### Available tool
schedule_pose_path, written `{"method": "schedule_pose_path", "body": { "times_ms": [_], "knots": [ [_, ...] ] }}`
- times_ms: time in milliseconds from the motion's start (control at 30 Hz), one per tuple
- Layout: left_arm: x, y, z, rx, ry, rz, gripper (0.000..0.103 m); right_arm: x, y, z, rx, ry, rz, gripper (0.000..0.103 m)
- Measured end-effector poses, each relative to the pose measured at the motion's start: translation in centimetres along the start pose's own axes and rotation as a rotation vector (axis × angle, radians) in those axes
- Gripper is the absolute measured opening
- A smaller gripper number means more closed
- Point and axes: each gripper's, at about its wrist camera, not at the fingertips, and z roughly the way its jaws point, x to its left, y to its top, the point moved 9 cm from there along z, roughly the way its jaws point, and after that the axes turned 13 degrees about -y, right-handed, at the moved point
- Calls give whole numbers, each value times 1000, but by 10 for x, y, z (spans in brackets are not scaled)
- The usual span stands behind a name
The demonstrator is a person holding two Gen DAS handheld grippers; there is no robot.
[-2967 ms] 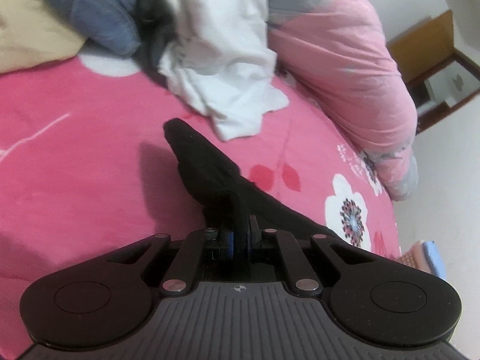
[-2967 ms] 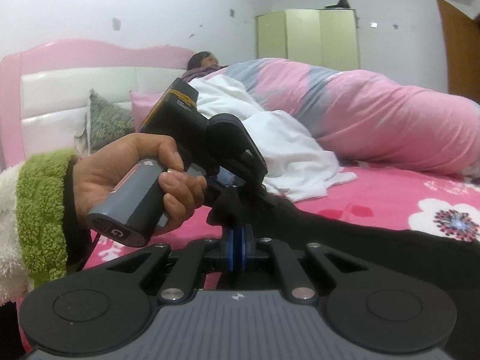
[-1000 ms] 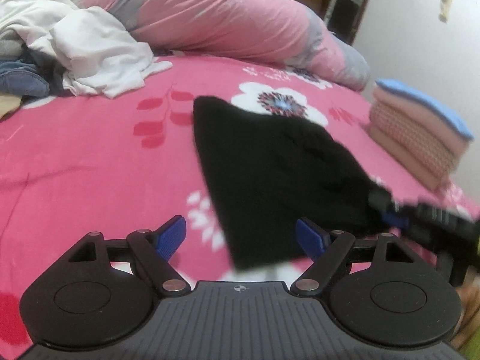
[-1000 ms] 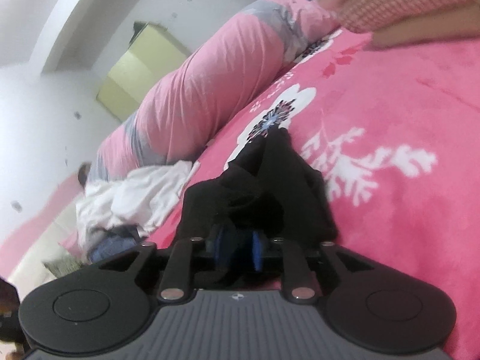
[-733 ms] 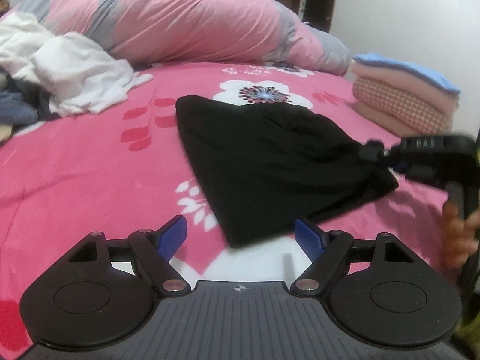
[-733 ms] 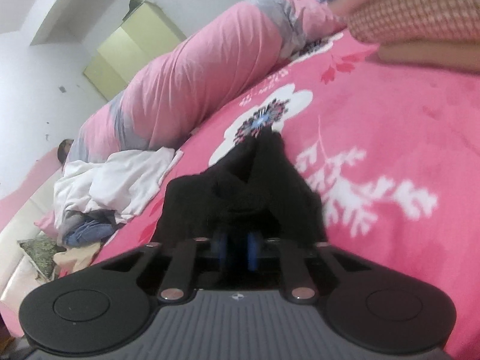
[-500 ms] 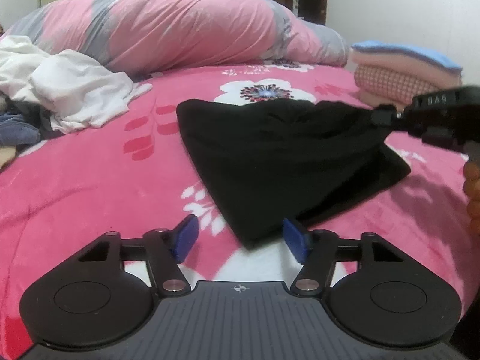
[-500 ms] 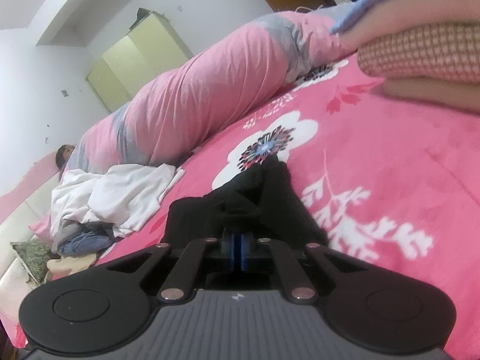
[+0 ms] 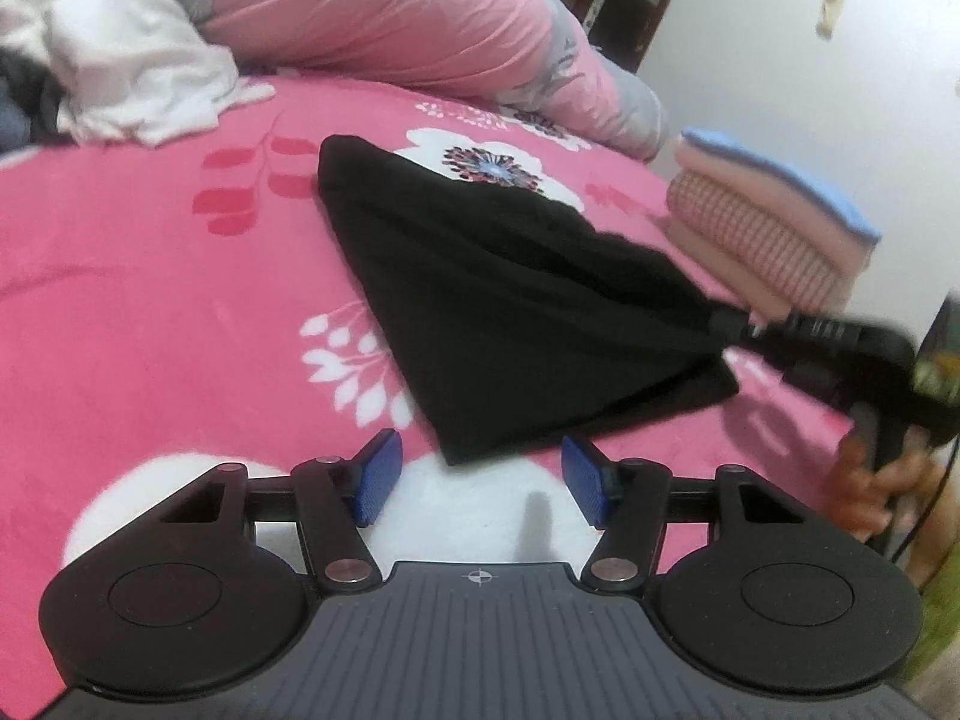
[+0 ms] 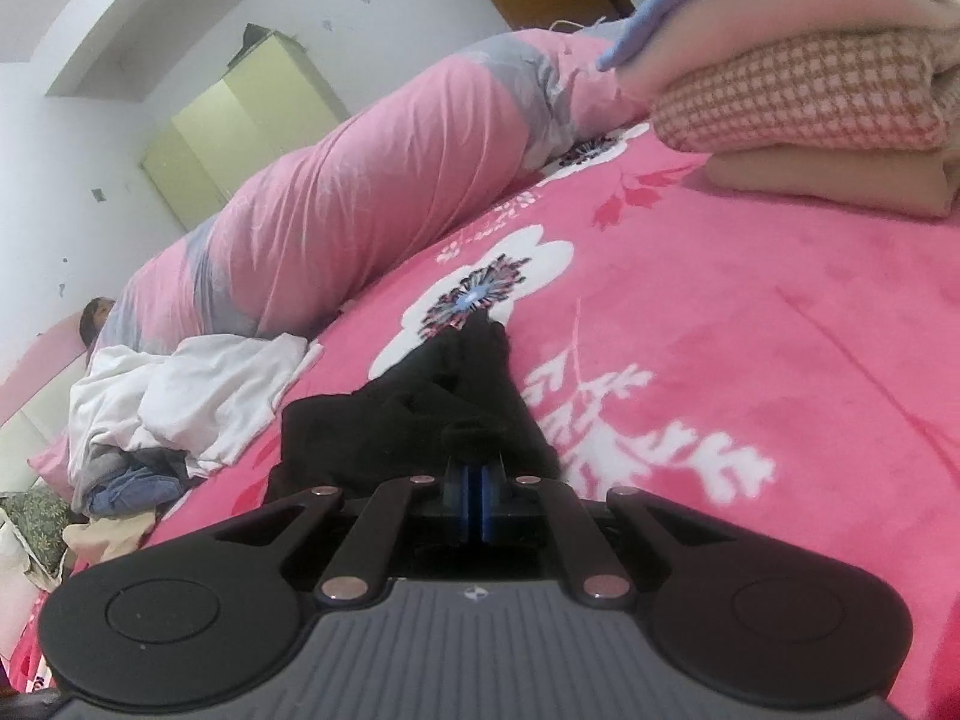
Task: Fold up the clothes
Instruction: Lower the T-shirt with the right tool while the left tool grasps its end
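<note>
A black garment [image 9: 510, 306] lies folded on the pink flowered bedspread [image 9: 150, 276]. Its right corner is pulled up off the bed. My right gripper [image 10: 477, 495] is shut on that corner, and the black cloth [image 10: 438, 402] bunches just ahead of the blue pads. In the left wrist view the right gripper [image 9: 729, 321] shows at the right with a hand behind it. My left gripper [image 9: 480, 480] stands open just short of the garment's near corner, with nothing between its blue pads [image 9: 375, 477].
A stack of folded clothes [image 9: 774, 234] sits at the bed's right edge. A pile of white and dark laundry [image 9: 120, 84] lies at the far left. A long pink and grey rolled duvet [image 9: 390, 24] runs along the back. A person lies at the headboard [image 10: 96, 312].
My right gripper has shut on the garment's corner and lifted it slightly. The left gripper's jaws have narrowed somewhat, and its view has tilted down toward the near corner.
</note>
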Motion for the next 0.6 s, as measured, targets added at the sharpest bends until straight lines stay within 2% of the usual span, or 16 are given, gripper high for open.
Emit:
{"method": "schedule_pose_path", "body": {
  "times_ms": [367, 467, 600],
  "knots": [
    [19, 9, 3, -29, -65, -209, 57, -5, 2, -19, 3, 117, 179, 2],
    [20, 9, 4, -32, -72, -218, 57, -8, -6, -19, 13, 97, 177, 2],
    [21, 8, 6, -16, -64, -212, 56, -23, -20, -7, 72, 47, 205, 2]
  ]
}}
